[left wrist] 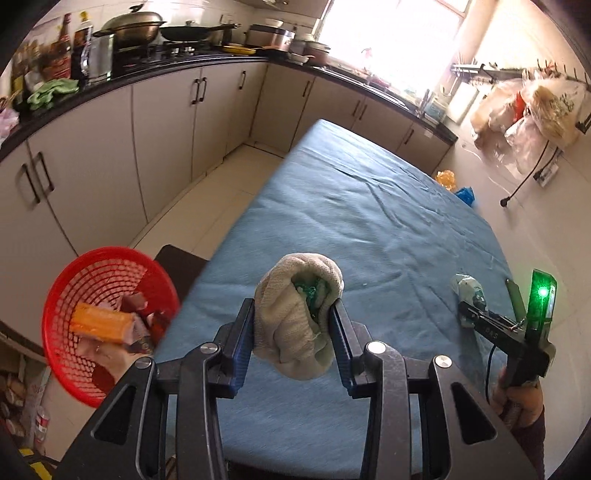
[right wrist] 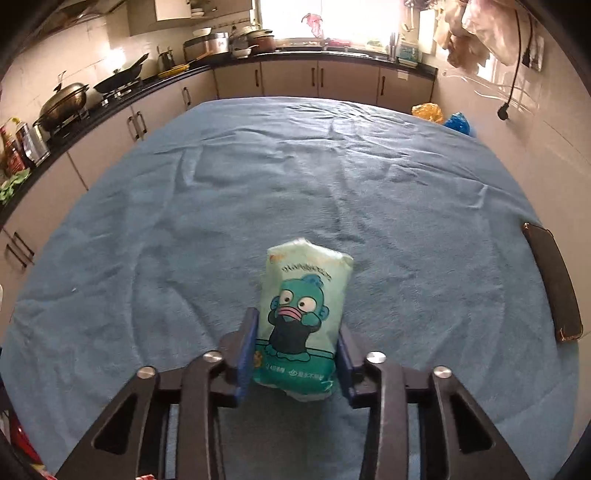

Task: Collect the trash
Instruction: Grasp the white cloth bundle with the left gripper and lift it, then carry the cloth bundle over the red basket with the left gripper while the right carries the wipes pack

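Note:
My left gripper (left wrist: 294,325) is shut on a crumpled beige cloth (left wrist: 295,314) with something green bundled inside it, held above the near edge of the blue-covered table (left wrist: 351,206). A red mesh basket (left wrist: 107,321) with an orange packet and other wrappers inside sits at the left, off the table edge. My right gripper (right wrist: 297,350) is shut on a pale green tissue pack (right wrist: 303,317) printed with a teal cartoon figure, held over the table (right wrist: 295,166). That gripper and pack also show in the left wrist view (left wrist: 469,295) at the right.
A dark flat object (right wrist: 554,284) lies at the table's right edge. Kitchen cabinets and a counter with pots (left wrist: 136,29) run along the left and back. Orange and blue bags (right wrist: 439,116) lie on the floor beyond the table. Plastic bags (left wrist: 532,110) hang on the right wall.

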